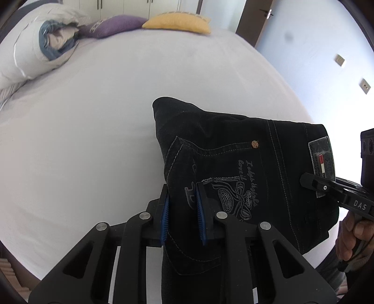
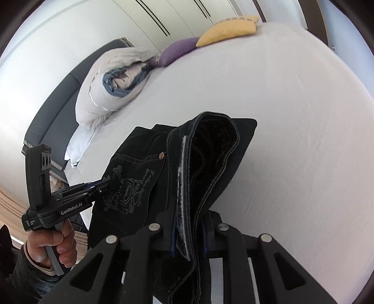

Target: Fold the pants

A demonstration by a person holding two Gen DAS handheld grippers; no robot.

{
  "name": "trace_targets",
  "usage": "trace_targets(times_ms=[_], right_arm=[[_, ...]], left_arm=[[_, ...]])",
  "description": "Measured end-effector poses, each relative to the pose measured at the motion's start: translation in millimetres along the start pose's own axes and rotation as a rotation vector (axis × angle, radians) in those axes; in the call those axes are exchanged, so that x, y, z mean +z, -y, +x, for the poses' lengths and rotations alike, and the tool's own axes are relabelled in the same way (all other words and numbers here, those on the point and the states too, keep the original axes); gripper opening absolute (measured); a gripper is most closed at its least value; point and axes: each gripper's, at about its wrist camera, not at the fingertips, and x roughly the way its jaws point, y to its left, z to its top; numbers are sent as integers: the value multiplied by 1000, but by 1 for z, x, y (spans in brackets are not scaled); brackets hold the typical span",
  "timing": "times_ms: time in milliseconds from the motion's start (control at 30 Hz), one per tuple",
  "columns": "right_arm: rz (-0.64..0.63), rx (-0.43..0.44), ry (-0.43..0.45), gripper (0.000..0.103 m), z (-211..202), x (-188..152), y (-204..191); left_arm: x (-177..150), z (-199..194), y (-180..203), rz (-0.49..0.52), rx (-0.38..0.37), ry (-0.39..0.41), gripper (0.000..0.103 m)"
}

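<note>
Black jeans [image 1: 233, 168] with grey embroidery on the back pocket are folded into a thick bundle and held above the white bed [image 1: 93, 121]. My left gripper [image 1: 182, 210] is shut on the pocket-side edge of the jeans, blue pads pressing the cloth. My right gripper [image 2: 189, 233] is shut on the waistband end of the jeans [image 2: 182, 168], by the leather label. Each gripper shows in the other's view: the right one [image 1: 327, 189] at the label, the left one [image 2: 102, 184] on the pocket.
A rolled white and blue duvet [image 1: 46, 46] lies at the head of the bed, with a purple cushion [image 1: 112, 25] and a yellow cushion [image 1: 177, 23] beside it. A dark headboard [image 2: 51, 110] and white wardrobe doors [image 2: 163, 21] stand behind.
</note>
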Motion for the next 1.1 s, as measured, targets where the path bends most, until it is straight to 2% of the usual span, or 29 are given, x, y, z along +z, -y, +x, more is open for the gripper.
trace_targets(times_ms=[233,367,500,600,700,733,767,800,900,1000,1033,1100], right_arm=[[-17,-27,54,17,-18,63,43],[33,-34,41,18,-7,88,90],[123,-15,0,18,13,93,147],[171,-26,-35,22,32,83,181],[204,4,-23,26,42,76,197],[208,18,-9,28,43,73,200],[208,23,-1,28,45,71,200],[208,28,7,30,44,69,201],[214,29,15,43,39,69,200],[206,-24,45,70,20,65,190],[202,-45,64,76,12,63,184],[197,-70,105,77,-4,58,172]], left_arm=[[73,23,40,32,-23,59,19],[113,64,72,70,-30,50,19],[127,119,83,62,-62,-4,19],[127,160,91,70,-37,-44,20],[125,175,92,68,-14,-35,29],[125,178,92,68,-7,-32,34],[125,180,91,64,1,-26,44],[126,182,89,51,9,-15,47],[123,181,82,-2,-11,-4,54],[125,169,80,-13,-2,19,54],[122,159,81,-7,15,42,55],[115,137,79,-5,34,101,66]])
